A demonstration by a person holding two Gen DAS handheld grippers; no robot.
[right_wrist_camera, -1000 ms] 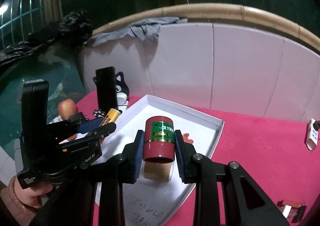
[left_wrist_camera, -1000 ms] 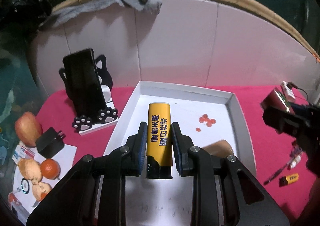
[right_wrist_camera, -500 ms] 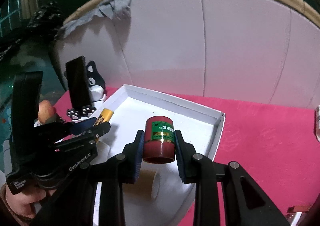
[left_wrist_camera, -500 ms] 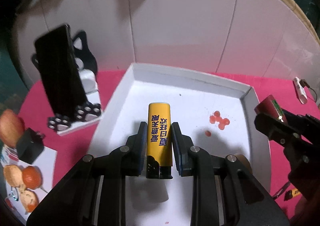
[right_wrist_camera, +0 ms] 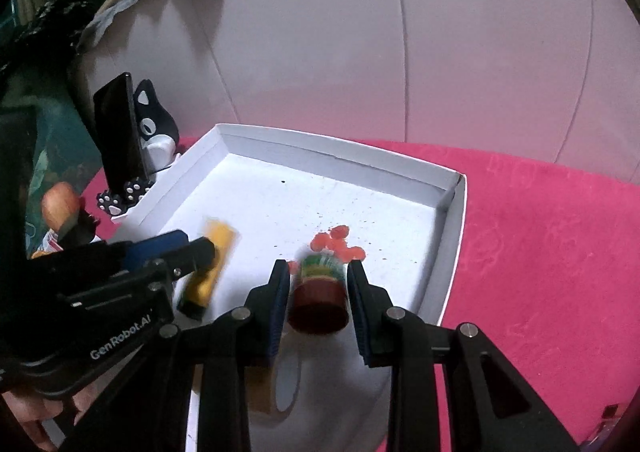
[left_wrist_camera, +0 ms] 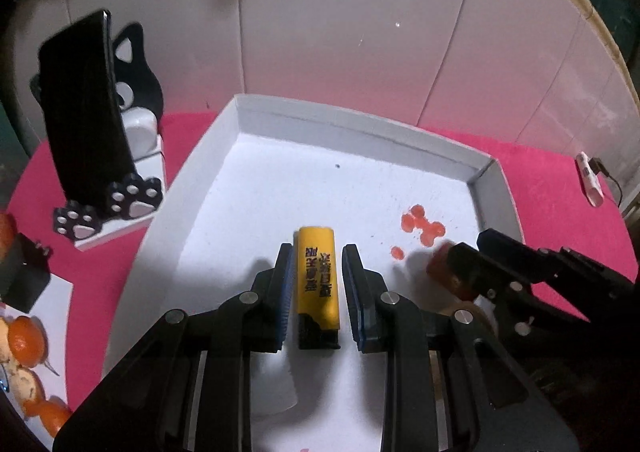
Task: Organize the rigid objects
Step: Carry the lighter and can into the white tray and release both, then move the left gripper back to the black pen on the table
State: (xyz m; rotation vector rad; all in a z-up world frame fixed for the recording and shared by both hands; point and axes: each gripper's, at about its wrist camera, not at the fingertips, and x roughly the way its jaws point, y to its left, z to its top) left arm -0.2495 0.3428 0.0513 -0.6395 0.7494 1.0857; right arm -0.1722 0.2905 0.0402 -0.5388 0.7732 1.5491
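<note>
A yellow lighter with a black end lies lengthwise between the fingers of my left gripper, low over the floor of the white tray. The left jaws are opening, and a gap shows between the lighter and the right pad. In the right wrist view the lighter is blurred beside the left gripper. My right gripper is shut on a dark red jar with a green label, held over the tray near its right side.
Red droplets stain the tray floor just beyond the jar. A tan roll lies in the tray under the right gripper. A black phone on a cat-paw stand, a black charger and fruit sit left.
Both grippers have come down and forward into the tray. The left jaws have widened, so the lighter now sits loose between them. The jar stays in the right grip.
</note>
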